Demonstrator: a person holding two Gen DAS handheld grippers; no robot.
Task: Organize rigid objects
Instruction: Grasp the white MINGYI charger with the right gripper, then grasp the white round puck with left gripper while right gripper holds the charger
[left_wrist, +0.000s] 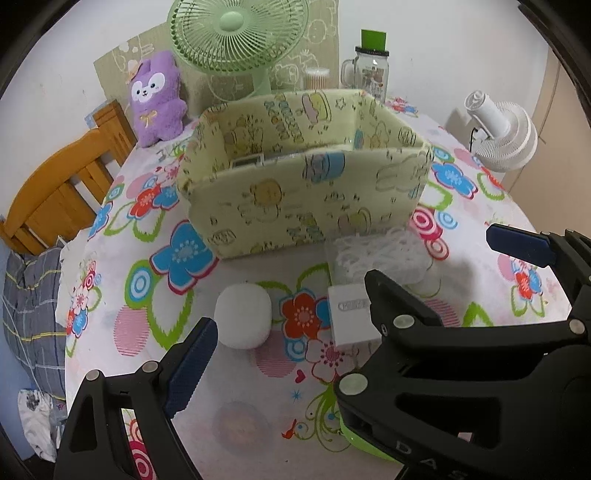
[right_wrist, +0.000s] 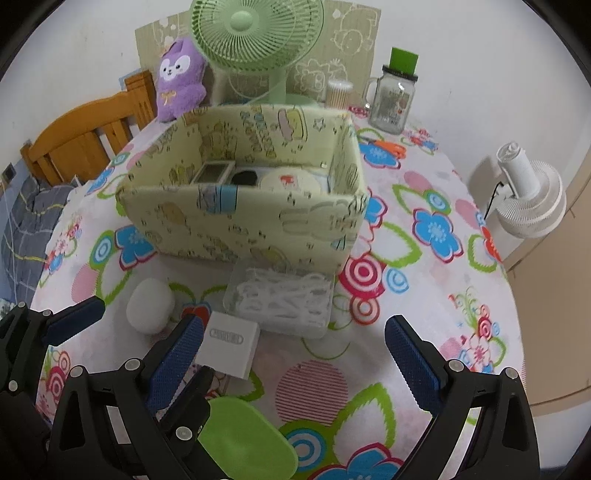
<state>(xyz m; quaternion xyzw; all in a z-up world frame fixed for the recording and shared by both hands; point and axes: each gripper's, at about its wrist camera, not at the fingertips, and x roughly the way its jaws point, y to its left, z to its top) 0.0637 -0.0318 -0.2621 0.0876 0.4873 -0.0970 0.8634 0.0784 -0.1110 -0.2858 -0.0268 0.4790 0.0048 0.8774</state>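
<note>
A: Hovering both grippers over the loose stuff in front of the box (right_wrist: 240, 218). You're between picks, I'd say. Box already has a few items in it: a small frame, sth dark, a round cream lid.

B: Jaws?

A: Left gripper (left_wrist: 291, 328) is spread wide, holding nothing; white ball (left_wrist: 243, 315) sits just beyond its left finger. Right gripper (right_wrist: 295, 336) is also wide open and empty; white cube (right_wrist: 231, 343) is just beside its left finger, clear case (right_wrist: 280, 299) behind that, green lid (right_wrist: 243, 439) low near the cam.

B: Next?

A: Prob. the cube w/ your right: shift left to straddle it, drop, close, then lift over the box wall. Mind the left gripper, it's close by.
</note>
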